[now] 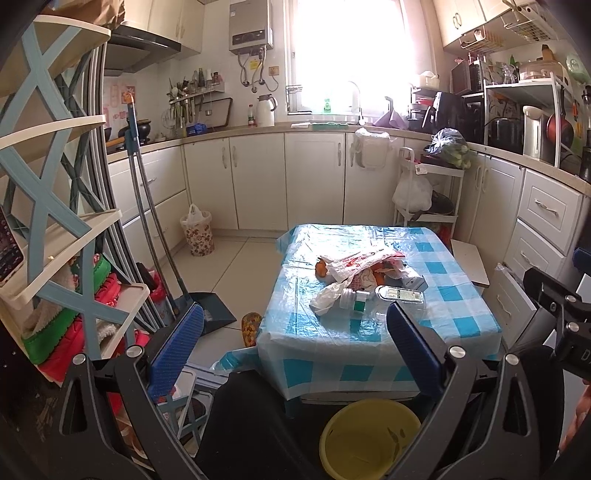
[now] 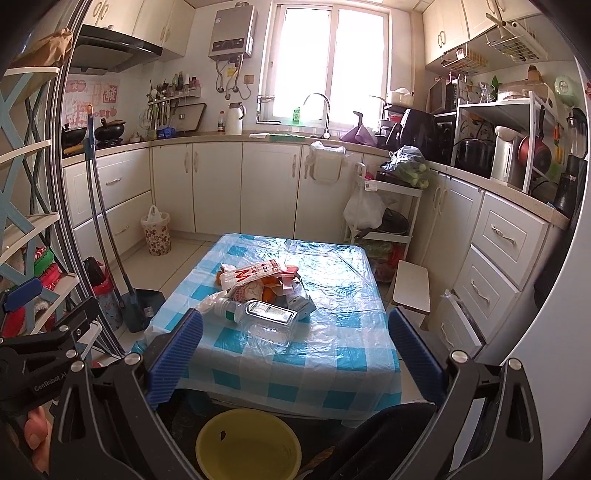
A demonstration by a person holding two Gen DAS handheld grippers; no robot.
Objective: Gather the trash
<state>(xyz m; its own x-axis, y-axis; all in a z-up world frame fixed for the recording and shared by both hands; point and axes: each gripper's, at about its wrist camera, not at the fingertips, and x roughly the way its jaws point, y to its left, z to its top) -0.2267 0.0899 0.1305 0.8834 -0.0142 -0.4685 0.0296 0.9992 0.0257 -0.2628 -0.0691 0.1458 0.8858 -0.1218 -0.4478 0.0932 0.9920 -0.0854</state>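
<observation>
A sunlit kitchen: a water heater [image 2: 232,31] hangs beside the window [image 2: 330,61], a white thermos [image 2: 234,119] stands on the surface, and a broom and dustpan [image 1: 207,310] lean against a shelf rack [image 1: 55,206].

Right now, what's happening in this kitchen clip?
A person holds two tongs, left and right, both open and empty, short of the checked table. A trash pile of wrappers and a clear plastic bottle sits untouched on it. A yellow bucket waits on the floor below.
</observation>
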